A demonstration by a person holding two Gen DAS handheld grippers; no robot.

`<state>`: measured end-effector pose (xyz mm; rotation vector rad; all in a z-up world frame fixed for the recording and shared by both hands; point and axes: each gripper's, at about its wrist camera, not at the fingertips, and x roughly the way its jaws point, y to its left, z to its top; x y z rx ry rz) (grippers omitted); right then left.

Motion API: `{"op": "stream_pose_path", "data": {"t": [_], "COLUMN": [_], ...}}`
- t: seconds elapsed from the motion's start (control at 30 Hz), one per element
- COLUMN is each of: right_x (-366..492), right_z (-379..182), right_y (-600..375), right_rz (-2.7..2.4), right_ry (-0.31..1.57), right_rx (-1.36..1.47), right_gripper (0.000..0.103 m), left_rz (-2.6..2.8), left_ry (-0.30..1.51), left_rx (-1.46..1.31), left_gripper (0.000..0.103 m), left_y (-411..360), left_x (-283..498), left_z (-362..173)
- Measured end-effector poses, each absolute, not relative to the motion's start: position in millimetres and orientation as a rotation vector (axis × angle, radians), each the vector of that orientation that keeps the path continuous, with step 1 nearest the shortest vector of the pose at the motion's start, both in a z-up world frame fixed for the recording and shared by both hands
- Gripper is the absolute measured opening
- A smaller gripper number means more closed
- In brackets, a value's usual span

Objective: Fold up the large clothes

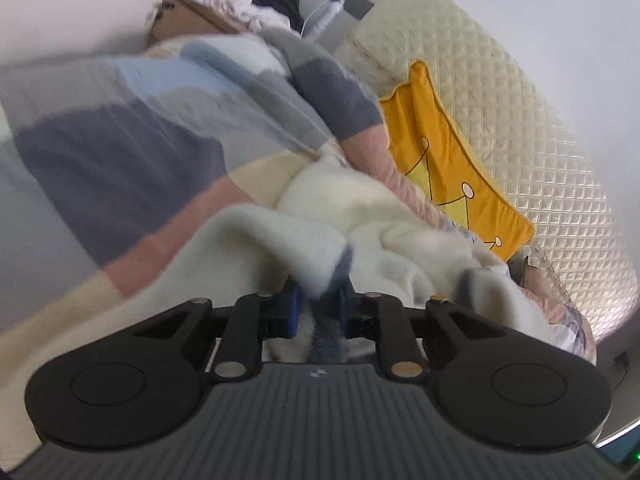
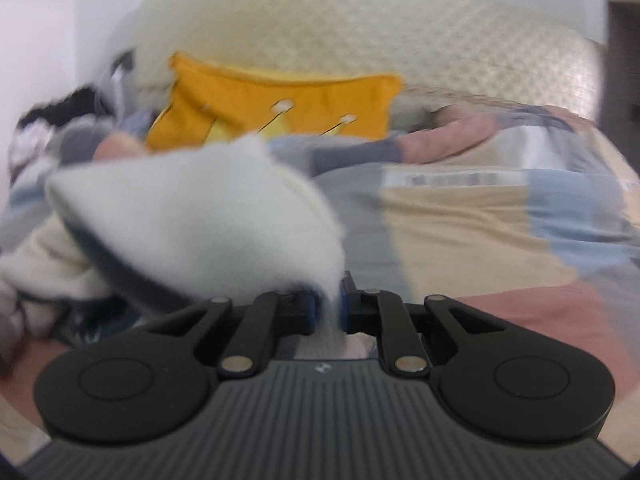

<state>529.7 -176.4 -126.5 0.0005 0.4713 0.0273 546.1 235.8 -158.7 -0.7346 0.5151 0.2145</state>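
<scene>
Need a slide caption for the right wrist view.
Right gripper shut on a fluffy white garment, above a colour-block bedspread with a yellow crown cushion behind.

The fleecy garment [image 1: 360,216] is cream-white with a dark grey-blue edge. Beneath it the bedspread [image 1: 120,152] carries broad blocks of dusty pink, slate grey, pale blue, beige and white. The cushion [image 1: 448,160] at the far side is mustard yellow with a paler yellow crown outlined in black. The headboard [image 1: 500,92] is cream, quilted in small diamonds. Each hand-held gripper [image 1: 316,312] is black with blue pads.

2 close wrist views, seemingly bedward
</scene>
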Motion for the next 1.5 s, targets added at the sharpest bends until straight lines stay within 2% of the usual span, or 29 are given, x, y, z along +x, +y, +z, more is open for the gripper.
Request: {"op": "stream_pose_path", "data": {"t": [0.37,0.63,0.93,1.1,1.3,1.5], "right_x": [409.0,303.6,212.7,199.1,213.7,212.9], "right_z": [-27.9,-8.3,-15.6,-48.2,-96.5,-109.6], "right_y": [-265.7,-333.9,-384.1,-405.2,-394.3,-398.6], "right_rz": [-0.161,-0.26,-0.386,-0.371,-0.362,-0.363], "right_ry": [0.279,0.227,0.204,0.307,0.449,0.519], "right_rx": [0.073,0.216,0.386,0.522,0.511,0.529], "right_gripper": [0.014,0.014,0.014,0.016,0.016,0.016], "left_rz": [0.191,0.194,0.225,0.229,0.249,0.255], "left_ry": [0.474,0.448,0.527,0.64,0.722,0.827], "left_rx": [-0.708,-0.649,-0.633,-0.662,-0.643,-0.54], "left_gripper": [0.017,0.017,0.018,0.02,0.021,0.028], "left_y": [255.2,247.8,264.6,270.1,263.2,244.7], "left_x": [394.3,272.3,167.4,150.9,142.7,140.9], "left_z": [-95.8,-69.4,-52.2,-73.4,-92.8,-93.2]}}
